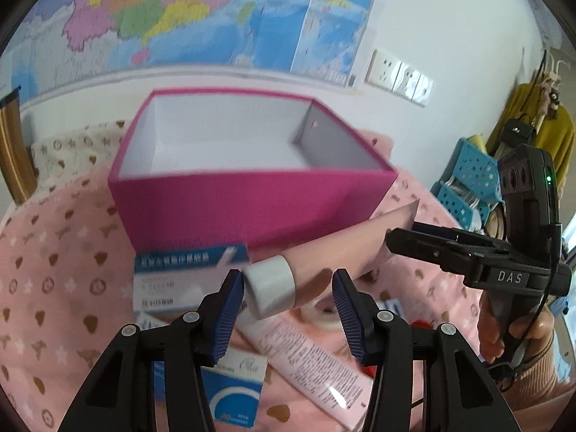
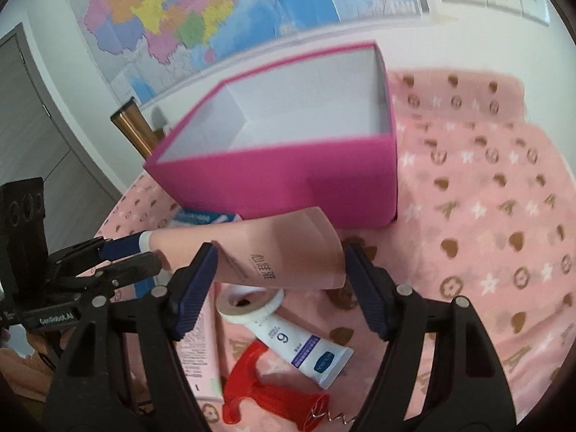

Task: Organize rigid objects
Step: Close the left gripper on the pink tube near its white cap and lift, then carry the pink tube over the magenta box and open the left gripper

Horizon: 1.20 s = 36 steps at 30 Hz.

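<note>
Left wrist view: the left gripper (image 1: 288,300) has its blue-padded fingers (image 1: 228,309) apart around the white cap end of a pink tube (image 1: 324,252). The cap touches or nearly touches the left pad, while the right pad stands clear of it. The tube runs up and to the right, where the right gripper (image 1: 403,239) reaches its flat crimped end; whether those fingers press on it cannot be told from here. Behind the tube sits an open magenta box (image 1: 248,201) with a white interior, resting on a pink patterned cloth (image 1: 54,252). A blue and white carton (image 1: 180,273) lies just in front of the box, partly hidden by the tube and the left pad. Under the tube lie a long pink printed tube (image 1: 309,360), a roll of tape (image 1: 324,315) and another blue and white carton (image 1: 234,392).

Right wrist view: the pink tube (image 2: 280,248) lies crosswise between the right gripper's (image 2: 280,273) spread fingers (image 2: 196,288), its wide crimped end close to the right pad. The left gripper (image 2: 144,252) reaches the cap end at the left. The magenta box (image 2: 288,176) stands just beyond the tube. Below the tube lie the roll of tape (image 2: 252,304), a white tube with a purple label (image 2: 306,345), a red corkscrew (image 2: 273,396) and the long pink printed tube (image 2: 201,352), all close together on the cloth (image 2: 486,216). A wall map (image 2: 201,10) hangs behind.
</note>
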### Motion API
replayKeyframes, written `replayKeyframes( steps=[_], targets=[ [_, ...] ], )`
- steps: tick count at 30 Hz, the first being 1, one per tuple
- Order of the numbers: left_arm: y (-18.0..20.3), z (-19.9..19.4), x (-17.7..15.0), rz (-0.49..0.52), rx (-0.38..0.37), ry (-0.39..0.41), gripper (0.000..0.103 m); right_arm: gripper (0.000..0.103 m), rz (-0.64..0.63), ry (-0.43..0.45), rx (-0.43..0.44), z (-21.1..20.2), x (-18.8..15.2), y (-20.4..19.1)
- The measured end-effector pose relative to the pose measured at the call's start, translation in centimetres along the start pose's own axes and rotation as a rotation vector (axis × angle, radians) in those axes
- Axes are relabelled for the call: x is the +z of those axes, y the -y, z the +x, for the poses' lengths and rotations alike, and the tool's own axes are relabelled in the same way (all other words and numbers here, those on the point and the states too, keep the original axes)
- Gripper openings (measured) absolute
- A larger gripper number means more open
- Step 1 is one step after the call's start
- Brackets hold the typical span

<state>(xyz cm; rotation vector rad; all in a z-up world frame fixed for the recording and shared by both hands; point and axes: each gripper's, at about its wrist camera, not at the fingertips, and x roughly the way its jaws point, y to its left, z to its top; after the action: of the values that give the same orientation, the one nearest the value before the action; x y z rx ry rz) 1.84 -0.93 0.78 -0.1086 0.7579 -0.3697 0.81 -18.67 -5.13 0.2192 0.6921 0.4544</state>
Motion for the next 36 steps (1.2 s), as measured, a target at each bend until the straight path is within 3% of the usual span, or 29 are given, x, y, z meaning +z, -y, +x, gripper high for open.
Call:
replayKeyframes(
  steps=[11,16,29,36],
  targets=[
    [0.6,-1.0,5.8,0.063,0.024,0.104,0.051,0.075,-0.065,0.097,-0.034,-2.6,4.6,-1.6],
    [0.2,0.3,8.7,0.072,0.033,0.11,0.053,0.075,-0.032,0.117,-0.033,-1.9,7.4,-0.5],
    [-3.3,8.0,10.7,-0.026,0.015,-0.069,0.053,0.075,0.012,-0.049,-0.114,4.6,10.2,2.5],
    [-4.4,10.5,10.5,-0.079,0.011,-0.145,0.053,0.075,-0.024,-0.043,-0.197,5.4,10.7,2.1]
  ],
)
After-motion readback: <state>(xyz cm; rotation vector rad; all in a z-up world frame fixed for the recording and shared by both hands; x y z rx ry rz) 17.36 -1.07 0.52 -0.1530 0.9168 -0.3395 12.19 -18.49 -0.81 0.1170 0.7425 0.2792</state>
